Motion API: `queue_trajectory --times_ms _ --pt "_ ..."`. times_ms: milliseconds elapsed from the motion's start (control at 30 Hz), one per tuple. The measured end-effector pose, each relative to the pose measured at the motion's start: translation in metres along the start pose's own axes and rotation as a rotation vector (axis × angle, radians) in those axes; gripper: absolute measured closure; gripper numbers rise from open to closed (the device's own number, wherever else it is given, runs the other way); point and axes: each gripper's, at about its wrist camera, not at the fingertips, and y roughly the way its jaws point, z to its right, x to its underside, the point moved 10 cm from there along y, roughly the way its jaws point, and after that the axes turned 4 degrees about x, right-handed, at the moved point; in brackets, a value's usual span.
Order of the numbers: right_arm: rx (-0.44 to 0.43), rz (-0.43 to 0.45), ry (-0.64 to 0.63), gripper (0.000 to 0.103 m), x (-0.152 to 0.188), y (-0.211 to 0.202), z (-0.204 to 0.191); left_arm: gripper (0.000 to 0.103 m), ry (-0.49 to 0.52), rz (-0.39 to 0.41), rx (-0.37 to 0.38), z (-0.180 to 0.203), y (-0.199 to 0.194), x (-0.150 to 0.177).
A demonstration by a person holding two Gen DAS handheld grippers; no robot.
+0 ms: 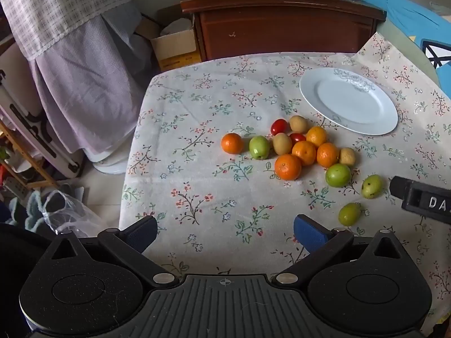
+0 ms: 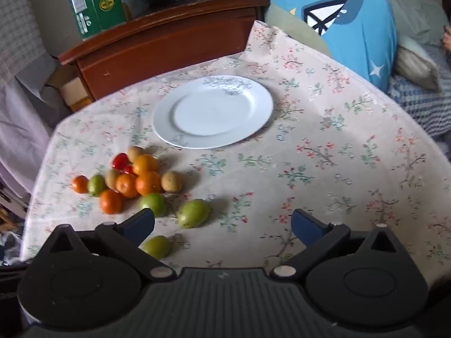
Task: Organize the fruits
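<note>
Both claws are hovering wide open above the fruits; the plate is waiting bare.

The fruits [image 2: 132,181] are lying in a loose heap on the cloth [image 2: 324,169], just in front of the plate [image 2: 169,135] and not touching it, with three green ones [image 2: 194,213] straying nearer to the claws; I am judging that nothing is sorted yet, so the first pick is the step in hand; it is better to be starting with a loose green fruit, because the oranges [image 1: 304,152] are touching each other and a wide claw may be pushing the neighbours away; the round fruit may be rolling, so the fingers should be coming down on both sides of it and closing softly; the right claw [image 2: 222,224] is fully released, grasping and touching nothing; the left claw [image 1: 225,229] is also fully released, only bare cloth between its fingers.
</note>
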Motion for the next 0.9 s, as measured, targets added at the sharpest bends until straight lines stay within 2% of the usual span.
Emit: queue_trajectory --times_ms 133,200,367,600,900 --pt "0.061 -0.006 -0.104 0.001 0.005 -0.002 -0.003 0.000 -0.023 0.029 0.003 0.001 -0.005 0.001" --pt "0.080 0.006 -0.167 0.001 0.006 -0.005 -0.011 0.000 -0.027 0.013 0.001 0.001 -0.004 0.000" --pt "0.065 0.017 -0.224 0.001 0.002 -0.008 -0.022 0.000 -0.041 0.015 -0.001 -0.005 -0.004 -0.001" --pt "0.040 0.027 -0.249 0.001 0.006 -0.013 -0.028 0.000 -0.041 0.021 -0.011 -0.004 -0.006 -0.003" --pt "0.049 0.025 -0.227 0.001 0.006 -0.013 -0.027 0.000 -0.041 0.032 -0.018 -0.006 -0.008 -0.008"
